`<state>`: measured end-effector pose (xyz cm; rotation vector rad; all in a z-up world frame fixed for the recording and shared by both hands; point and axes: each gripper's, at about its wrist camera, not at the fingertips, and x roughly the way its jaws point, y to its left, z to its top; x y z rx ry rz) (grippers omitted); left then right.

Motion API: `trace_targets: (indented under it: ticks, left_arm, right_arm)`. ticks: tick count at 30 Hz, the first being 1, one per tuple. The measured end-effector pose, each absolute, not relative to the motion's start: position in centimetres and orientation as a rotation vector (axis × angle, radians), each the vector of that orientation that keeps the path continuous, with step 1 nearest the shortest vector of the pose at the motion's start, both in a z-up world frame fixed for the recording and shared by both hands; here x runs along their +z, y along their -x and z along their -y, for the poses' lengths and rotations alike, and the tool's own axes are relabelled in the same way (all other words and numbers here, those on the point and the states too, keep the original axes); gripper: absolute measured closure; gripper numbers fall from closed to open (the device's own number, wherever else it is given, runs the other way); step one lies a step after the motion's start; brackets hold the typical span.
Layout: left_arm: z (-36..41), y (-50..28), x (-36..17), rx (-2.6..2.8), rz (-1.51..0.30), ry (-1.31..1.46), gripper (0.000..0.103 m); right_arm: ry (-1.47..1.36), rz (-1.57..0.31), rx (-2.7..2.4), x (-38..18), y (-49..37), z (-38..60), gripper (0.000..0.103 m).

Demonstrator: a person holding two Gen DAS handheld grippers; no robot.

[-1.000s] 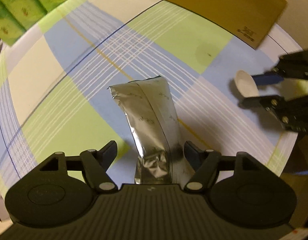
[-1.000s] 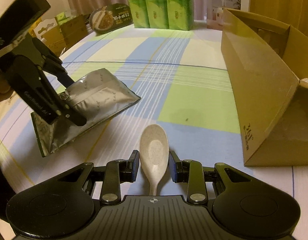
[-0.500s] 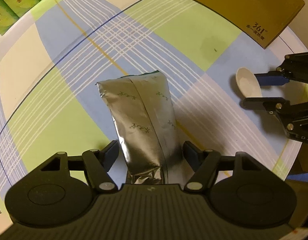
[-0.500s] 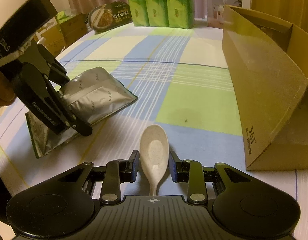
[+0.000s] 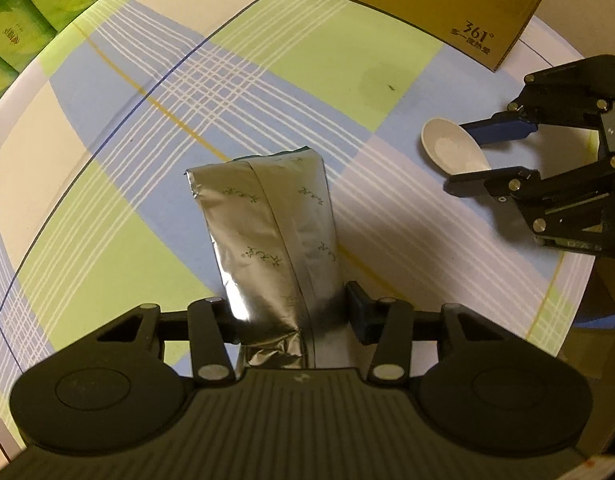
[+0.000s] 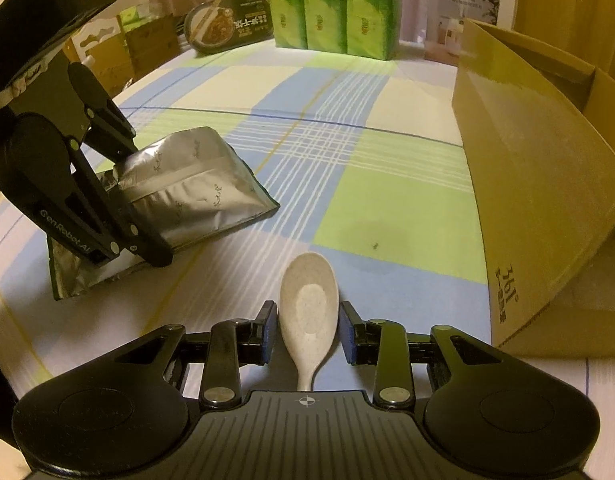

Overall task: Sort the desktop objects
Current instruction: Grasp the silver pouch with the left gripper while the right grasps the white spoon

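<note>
my left gripper point(image 5: 293, 312): closing on silver foil pouch point(image 5: 267, 232), pads at its sides, near end hidden under my tool | my right gripper point(image 6: 307, 332): opening, straddling beige spoon point(image 6: 309, 316), no pad contact, handle tip cut off | pouch creased, flat on checked tablecloth point(image 6: 387, 208) | cardboard box point(image 6: 539, 184) right, partly out of frame
</note>
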<state>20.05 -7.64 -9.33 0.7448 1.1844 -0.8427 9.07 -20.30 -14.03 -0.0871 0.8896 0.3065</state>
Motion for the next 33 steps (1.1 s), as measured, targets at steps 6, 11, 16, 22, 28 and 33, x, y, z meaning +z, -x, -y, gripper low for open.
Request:
trace_targets:
  ticks: [6, 11, 16, 22, 28, 33]
  left_arm:
    - [7.6, -20.2, -9.4, -0.843, -1.181, -0.750, 0.052]
    - [7.5, -20.4, -9.5, -0.835, -1.180, -0.745, 0.043]
    - [7.4, -20.7, -9.5, -0.834, -1.186, -0.725, 0.040]
    - [7.4, -21.0, -9.5, -0.865, -1.207, -0.697, 0.054]
    - [7.8, -20.0, -9.3, -0.887, -1.169, -0.775, 0.062]
    - [7.7, -19.2, -9.0, -0.920, -1.154, -0.828, 0.066]
  right_arm:
    - [0.142, -0.884, 0.333, -14.2, -9.2, 19.9, 0.067]
    - [0.163, -0.885, 0.367, -14.1, -9.3, 20.1, 0.075]
    - [0.169, -0.879, 0.385, -14.1, -9.0, 20.5, 0.076]
    - [0.198, -0.881, 0.410, -13.9, -8.5, 20.7, 0.076]
    - [0.234, -0.884, 0.441, -13.6, -8.0, 20.9, 0.076]
    - [0.275, -0.881, 0.463, -13.4, -7.7, 21.0, 0.076]
